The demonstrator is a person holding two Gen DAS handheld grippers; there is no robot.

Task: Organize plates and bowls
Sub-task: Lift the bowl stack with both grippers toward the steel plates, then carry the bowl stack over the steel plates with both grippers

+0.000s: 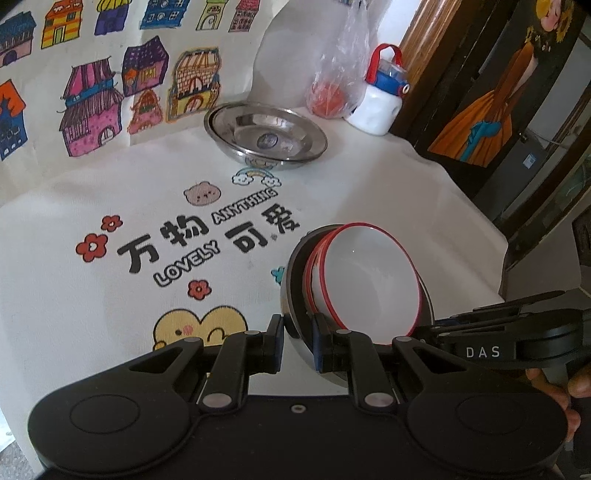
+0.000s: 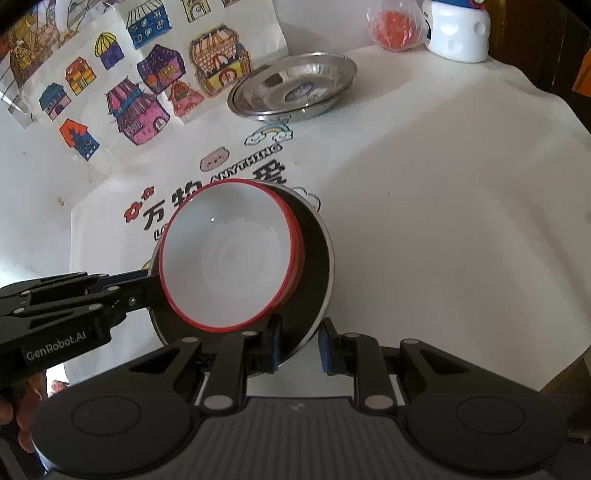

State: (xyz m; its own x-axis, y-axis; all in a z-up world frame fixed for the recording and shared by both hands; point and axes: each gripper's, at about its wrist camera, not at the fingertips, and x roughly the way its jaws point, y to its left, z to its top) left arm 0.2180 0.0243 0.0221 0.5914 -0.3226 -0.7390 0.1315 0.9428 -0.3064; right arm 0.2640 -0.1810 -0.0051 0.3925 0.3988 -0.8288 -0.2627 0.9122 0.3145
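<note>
Jaws of both the left gripper [image 1: 298,345] and right gripper [image 2: 298,345] clamp the steel bowl's [image 2: 316,258] rim; red-rimmed bowls [image 2: 229,254] hide its inside.

— What can't you make out?

— The lower red-rimmed bowls [image 2: 295,236]: the top red-rimmed bowl [image 2: 232,254] covers all but their rims, so their count stays unclear.

— And the steel bowl [image 1: 295,295]?

— Its base is hidden behind the left gripper [image 1: 298,341] fingers [image 1: 275,341].

— Anything cropped?

— The white bottle [image 2: 458,33] loses its top at the frame edge, and the contents of the plastic bag [image 1: 338,85] are only an orange-red blur.
</note>
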